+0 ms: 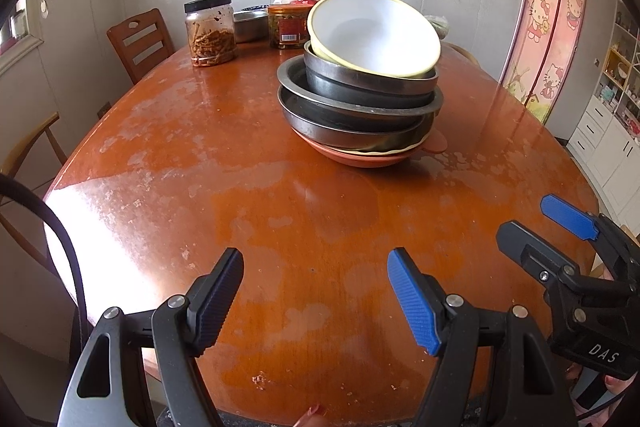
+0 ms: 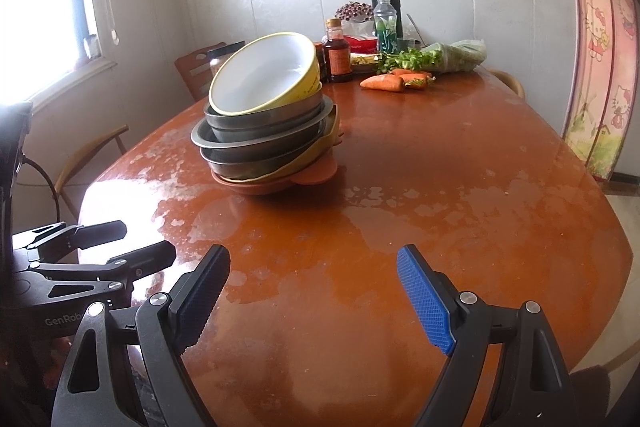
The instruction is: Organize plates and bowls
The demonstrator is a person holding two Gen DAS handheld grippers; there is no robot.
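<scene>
Stack: your pile of plates and bowls [image 1: 360,99] sits on the far half of the table [image 1: 248,227], well apart from both grippers.
Top bowl: a yellow bowl with a white inside [image 1: 374,35] lies tilted on the pile, its mouth turned toward you.
Metal dishes: several steel bowls [image 2: 264,137] nest below it, some off centre.
Bottom of pile: an orange plate [image 2: 276,183] carries the rest, with a thin yellow-rimmed piece just above it.
Left gripper: your left gripper [image 1: 316,301] hangs over the near edge of the table, jaws wide apart, nothing between the blue pads.
Right gripper: your right gripper [image 2: 314,297] is likewise over the near table, jaws wide, gripping nothing.
Writing on tools: from the left view you can read "DAS" on the right tool's body; from the right view "GenRob" shows on the left tool, cut off at that point.
Jars: a clear jar with a black lid [image 1: 209,31] and an orange-lidded jar [image 1: 286,27] with a red label and barcode stand behind the pile; the label text is too small to read.
Bottles: a brown sauce bottle [image 2: 335,53] and a clear drink bottle [image 2: 387,23] stand at the back; you cannot read their labels.
Vegetables: carrots [image 2: 394,81] and bagged greens [image 2: 452,57] lie at the far right.
Door: cartoon cat pictures [image 1: 538,17] cover the pink panels.
</scene>
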